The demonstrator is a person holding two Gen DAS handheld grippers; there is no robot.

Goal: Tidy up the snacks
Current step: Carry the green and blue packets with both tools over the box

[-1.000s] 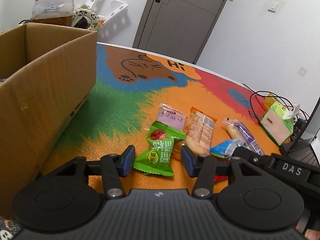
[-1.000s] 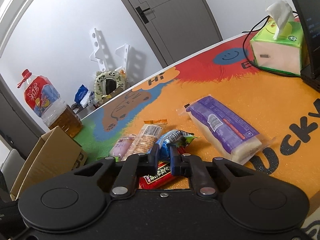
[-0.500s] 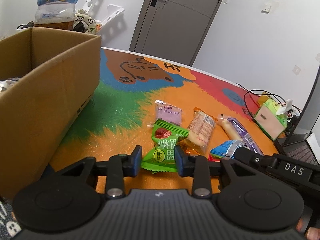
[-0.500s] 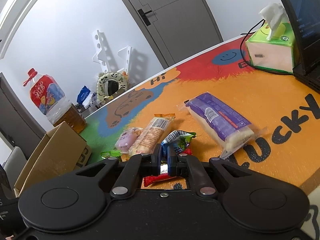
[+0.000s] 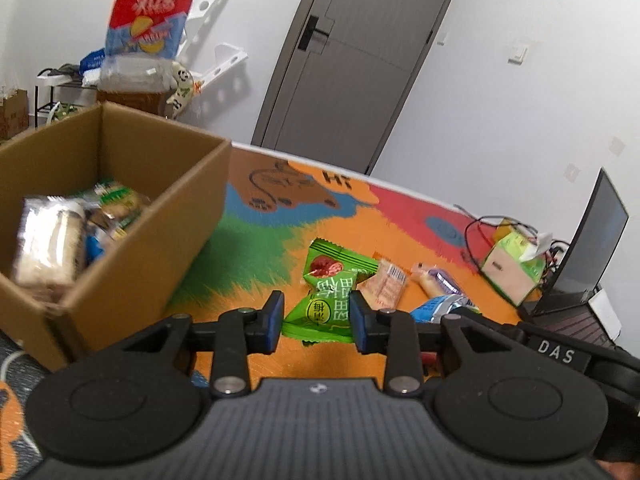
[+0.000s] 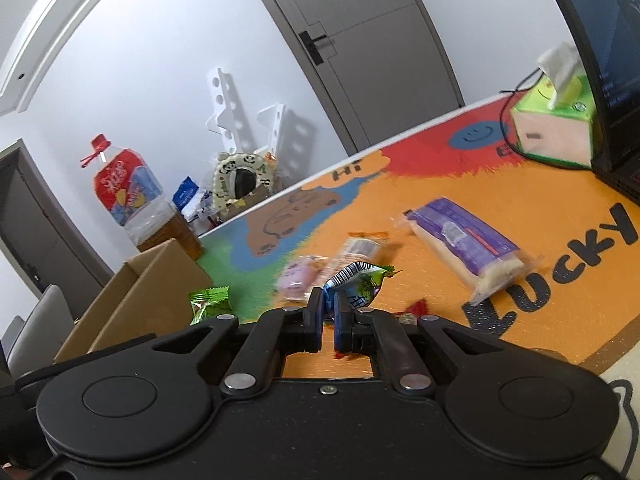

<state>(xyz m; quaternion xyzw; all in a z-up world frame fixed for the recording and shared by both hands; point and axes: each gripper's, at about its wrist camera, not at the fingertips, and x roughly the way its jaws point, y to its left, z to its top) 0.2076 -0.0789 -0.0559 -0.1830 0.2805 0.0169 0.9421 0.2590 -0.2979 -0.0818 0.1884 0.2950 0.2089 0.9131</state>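
Observation:
My left gripper [image 5: 316, 314] is shut on a green snack packet [image 5: 330, 294] and holds it up off the colourful mat. The same green snack packet [image 6: 209, 304] shows at the left of the right wrist view. My right gripper [image 6: 329, 312] is shut on a blue-and-green snack packet [image 6: 358, 282], also lifted. The open cardboard box [image 5: 168, 232] stands to the left with several snacks inside; the cardboard box [image 6: 144, 292] sits lower left in the right wrist view. On the mat lie a purple long packet [image 6: 466, 246], a biscuit packet [image 6: 360, 248], a pink packet [image 6: 298, 278] and a red packet [image 6: 412, 308].
A tissue box [image 6: 554, 128] and a laptop [image 5: 592, 248] with cables stand at the mat's right end. A large oil bottle [image 5: 140, 52] stands behind the box. A white rack [image 6: 256, 120] and a grey door [image 5: 352, 60] are beyond the table.
My left gripper closed on the green packet and lifted it toward the box, whose inside is now visible. My right gripper rose with the blue-and-green packet off the mat.

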